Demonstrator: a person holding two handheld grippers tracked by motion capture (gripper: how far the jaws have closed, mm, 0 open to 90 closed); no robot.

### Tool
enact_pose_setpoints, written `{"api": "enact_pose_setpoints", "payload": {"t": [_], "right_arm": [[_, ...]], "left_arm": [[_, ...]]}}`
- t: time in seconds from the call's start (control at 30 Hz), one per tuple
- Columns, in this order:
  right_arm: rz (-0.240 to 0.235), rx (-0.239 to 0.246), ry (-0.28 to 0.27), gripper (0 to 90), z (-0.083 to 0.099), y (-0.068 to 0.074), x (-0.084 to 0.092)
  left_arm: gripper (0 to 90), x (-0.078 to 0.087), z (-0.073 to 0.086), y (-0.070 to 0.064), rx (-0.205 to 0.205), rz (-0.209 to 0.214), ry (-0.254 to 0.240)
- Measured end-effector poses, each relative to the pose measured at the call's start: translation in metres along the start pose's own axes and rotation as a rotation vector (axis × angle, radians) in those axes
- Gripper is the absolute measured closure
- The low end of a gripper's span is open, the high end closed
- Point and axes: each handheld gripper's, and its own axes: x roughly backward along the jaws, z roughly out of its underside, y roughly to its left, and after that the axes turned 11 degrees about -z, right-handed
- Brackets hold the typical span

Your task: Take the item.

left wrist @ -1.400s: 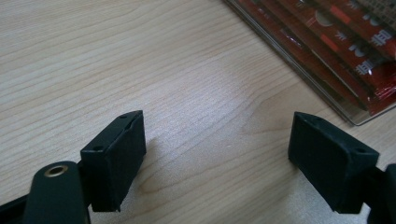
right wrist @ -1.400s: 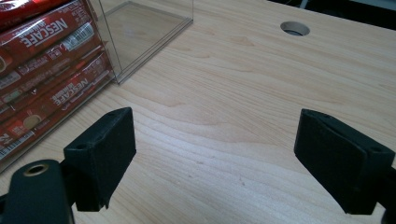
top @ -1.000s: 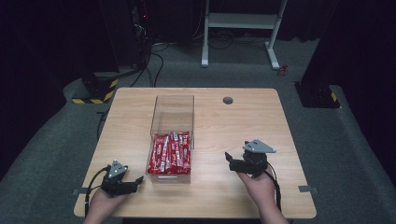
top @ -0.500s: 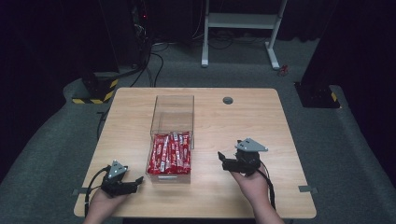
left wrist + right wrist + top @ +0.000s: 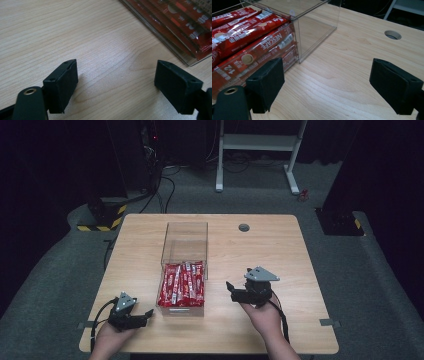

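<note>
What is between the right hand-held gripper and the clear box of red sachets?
Bare wooden table: the high view shows nothing between the right hand-held gripper and the clear box of red sachets.

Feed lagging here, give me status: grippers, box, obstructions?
Left gripper open, empty, beside clear box. Right gripper open, empty, facing it. Red sachets inside, near end. Nothing between.

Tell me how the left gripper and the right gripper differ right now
The left gripper sits low at the table's near left corner, while the right gripper is farther up the table, right of the clear box. The left gripper is beside the box's near end; the right gripper points at the side holding the red sachets. Both are open, gripping nothing, each held in a hand.
</note>
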Motion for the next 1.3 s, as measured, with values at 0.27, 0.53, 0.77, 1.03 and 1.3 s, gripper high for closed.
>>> {"api": "enact_pose_setpoints", "payload": {"t": [0.27, 0.53, 0.77, 1.03, 1.3], "right_arm": [[-0.019, 0.01, -0.006, 12.8, -0.004, 0.007, -0.006], [-0.036, 0.019, -0.002, 12.8, -0.007, 0.013, -0.013], [-0.043, 0.025, -0.001, 12.9, -0.009, 0.016, -0.015], [-0.056, 0.031, -0.008, 12.9, -0.012, 0.021, -0.017], [-0.084, 0.047, -0.016, 13.2, -0.017, 0.031, -0.022]], "left_arm": [[19.3, 0.0, 0.0, 0.0, 0.0, 0.0, 0.0], [19.3, 0.0, 0.0, 0.0, 0.0, 0.001, 0.0], [19.3, 0.0, 0.0, 0.0, 0.0, 0.0, 0.0], [19.4, 0.001, 0.001, 0.0, 0.001, -0.001, -0.004], [19.4, 0.001, 0.001, 0.0, 0.001, 0.001, -0.003]]}}
